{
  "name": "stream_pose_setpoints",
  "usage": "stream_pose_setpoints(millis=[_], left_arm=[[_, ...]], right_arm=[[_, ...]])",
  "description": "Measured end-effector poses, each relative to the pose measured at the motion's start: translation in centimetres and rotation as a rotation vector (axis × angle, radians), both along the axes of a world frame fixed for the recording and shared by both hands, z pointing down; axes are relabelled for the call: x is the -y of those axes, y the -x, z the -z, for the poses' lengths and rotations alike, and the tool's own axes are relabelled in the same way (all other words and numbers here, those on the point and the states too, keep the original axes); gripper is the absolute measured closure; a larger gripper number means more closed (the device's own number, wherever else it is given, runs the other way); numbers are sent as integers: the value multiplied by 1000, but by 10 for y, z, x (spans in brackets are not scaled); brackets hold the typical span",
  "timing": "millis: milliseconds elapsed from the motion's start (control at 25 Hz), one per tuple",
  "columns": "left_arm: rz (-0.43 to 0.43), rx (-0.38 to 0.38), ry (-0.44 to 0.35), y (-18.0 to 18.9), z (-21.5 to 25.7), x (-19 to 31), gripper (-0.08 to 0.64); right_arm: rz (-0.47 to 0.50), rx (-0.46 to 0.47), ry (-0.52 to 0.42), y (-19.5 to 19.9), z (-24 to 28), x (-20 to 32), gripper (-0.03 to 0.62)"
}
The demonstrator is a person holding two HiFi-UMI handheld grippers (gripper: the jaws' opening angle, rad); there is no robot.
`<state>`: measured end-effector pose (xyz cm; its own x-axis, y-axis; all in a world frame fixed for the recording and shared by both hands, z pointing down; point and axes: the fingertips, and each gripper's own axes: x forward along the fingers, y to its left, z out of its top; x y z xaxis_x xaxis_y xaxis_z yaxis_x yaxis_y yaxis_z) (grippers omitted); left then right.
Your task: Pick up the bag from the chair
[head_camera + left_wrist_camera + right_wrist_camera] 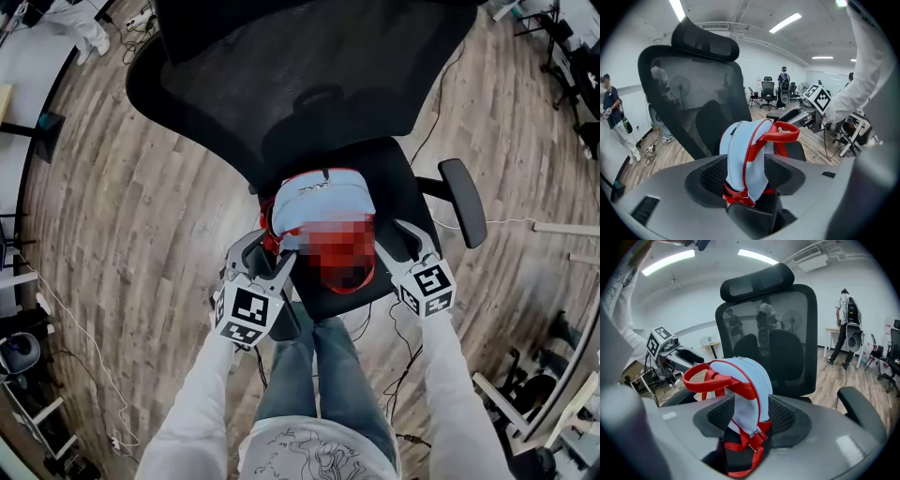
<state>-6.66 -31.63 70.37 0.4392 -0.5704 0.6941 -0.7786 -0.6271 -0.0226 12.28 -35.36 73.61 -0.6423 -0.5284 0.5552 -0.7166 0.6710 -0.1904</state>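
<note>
A light blue bag (323, 199) with red straps and a red top handle (785, 132) stands upright on the seat of a black mesh office chair (309, 66). My left gripper (267, 251) is at the bag's left side and my right gripper (394, 246) at its right side. In the left gripper view the left gripper (745, 173) stands open, its jaws wide to either side of the bag's lower edge. In the right gripper view the right gripper (747, 416) is also open, with the bag (740, 390) and its red strap buckles between the jaws.
The chair's right armrest (464, 202) juts out beside my right gripper. The person's jeans-clad legs (319, 375) stand right in front of the seat. Cables (75, 328) run over the wooden floor. People (611, 117) (848, 329) and other office chairs (768, 91) are further off.
</note>
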Motion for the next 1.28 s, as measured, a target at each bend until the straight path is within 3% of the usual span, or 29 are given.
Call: stream_pose_setpoints(millis=[320, 480, 680, 840, 880, 960, 1280], left_arm=[[-82, 40, 51, -11, -34, 3, 321], [-83, 56, 71, -10, -46, 8, 321], [-80, 55, 95, -12, -58, 13, 322], [-55, 43, 107, -17, -62, 16, 324], [-46, 44, 109, -18, -63, 18, 332], [-29, 58, 102, -18, -65, 23, 423], [0, 33, 69, -17, -52, 30, 437]], right_arm=[[86, -28, 38, 9, -29, 13, 373], [94, -4, 63, 11, -39, 22, 371], [168, 15, 62, 27, -44, 25, 373], [158, 38, 68, 31, -46, 27, 377], [157, 42, 72, 31, -47, 28, 388], [160, 41, 80, 33, -47, 27, 410], [145, 57, 97, 38, -27, 23, 451]])
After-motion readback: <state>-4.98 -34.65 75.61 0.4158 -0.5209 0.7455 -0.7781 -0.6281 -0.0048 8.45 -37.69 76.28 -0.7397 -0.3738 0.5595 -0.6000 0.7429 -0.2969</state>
